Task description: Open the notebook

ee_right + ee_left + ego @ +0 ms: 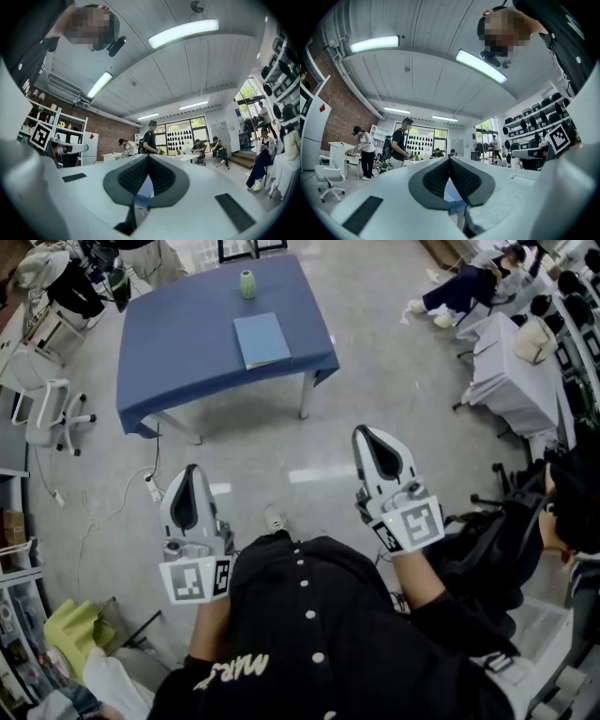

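Left gripper and right gripper closed, empty | notebook on table, well apart | looks light, floppy; I'd pinch cover's free edge

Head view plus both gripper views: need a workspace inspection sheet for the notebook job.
Surface: table with blue cloth, ahead of the person.
Job's things: blue notebook, closed, flat near the table's near edge.
Clutter: green cup at the far edge.
Grippers: left gripper and right gripper both shut, empty, well short of the table.
Cables: white cable on the floor, with what looks like a power strip.
Surroundings: white chair, white-draped table, a person beyond it.
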`<state>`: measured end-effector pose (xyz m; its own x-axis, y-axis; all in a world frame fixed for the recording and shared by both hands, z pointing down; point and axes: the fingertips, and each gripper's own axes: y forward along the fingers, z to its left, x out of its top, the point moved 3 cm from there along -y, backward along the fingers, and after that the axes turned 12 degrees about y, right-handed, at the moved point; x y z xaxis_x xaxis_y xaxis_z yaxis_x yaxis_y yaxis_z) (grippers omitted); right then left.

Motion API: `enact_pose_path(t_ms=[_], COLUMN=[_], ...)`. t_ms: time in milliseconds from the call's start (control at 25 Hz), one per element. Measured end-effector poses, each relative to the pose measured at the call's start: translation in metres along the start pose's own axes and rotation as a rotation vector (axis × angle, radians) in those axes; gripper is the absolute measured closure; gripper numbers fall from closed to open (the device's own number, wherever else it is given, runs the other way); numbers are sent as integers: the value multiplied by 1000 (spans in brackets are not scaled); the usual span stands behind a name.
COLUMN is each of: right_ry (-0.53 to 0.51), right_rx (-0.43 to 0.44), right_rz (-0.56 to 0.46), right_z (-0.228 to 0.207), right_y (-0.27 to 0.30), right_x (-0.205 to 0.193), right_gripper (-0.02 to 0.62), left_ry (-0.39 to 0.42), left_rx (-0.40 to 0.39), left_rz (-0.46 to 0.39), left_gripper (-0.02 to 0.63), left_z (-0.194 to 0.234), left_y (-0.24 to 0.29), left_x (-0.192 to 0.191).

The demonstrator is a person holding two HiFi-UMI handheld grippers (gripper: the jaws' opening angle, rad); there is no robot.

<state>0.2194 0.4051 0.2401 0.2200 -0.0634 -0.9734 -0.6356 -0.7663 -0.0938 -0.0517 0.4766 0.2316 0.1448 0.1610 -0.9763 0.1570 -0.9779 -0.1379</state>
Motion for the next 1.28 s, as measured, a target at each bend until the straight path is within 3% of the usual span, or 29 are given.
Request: enact_pose_path(t_ms=[240,320,360,880,1280], right_ry=[2,13,7,-42,-57], right_rx=[16,26,25,-66,-74], right_rz=[-8,-19,-19,-16,5], right_z=[2,3,5,21,13], right_y=[17,28,34,110,156], right_x=[-3,-2,-1,-14,-26], right_gripper=[589,335,293,301,311], left_ry=[0,1,1,-20,-37], left_rx=[2,3,4,-21,-48], left_rz=[2,2,0,-5,-3], left_gripper=[603,603,603,603,603], left_z=[11,18,24,91,106], left_y=[10,17,19,61,103], left_x=[-6,-6,-7,-28,-44])
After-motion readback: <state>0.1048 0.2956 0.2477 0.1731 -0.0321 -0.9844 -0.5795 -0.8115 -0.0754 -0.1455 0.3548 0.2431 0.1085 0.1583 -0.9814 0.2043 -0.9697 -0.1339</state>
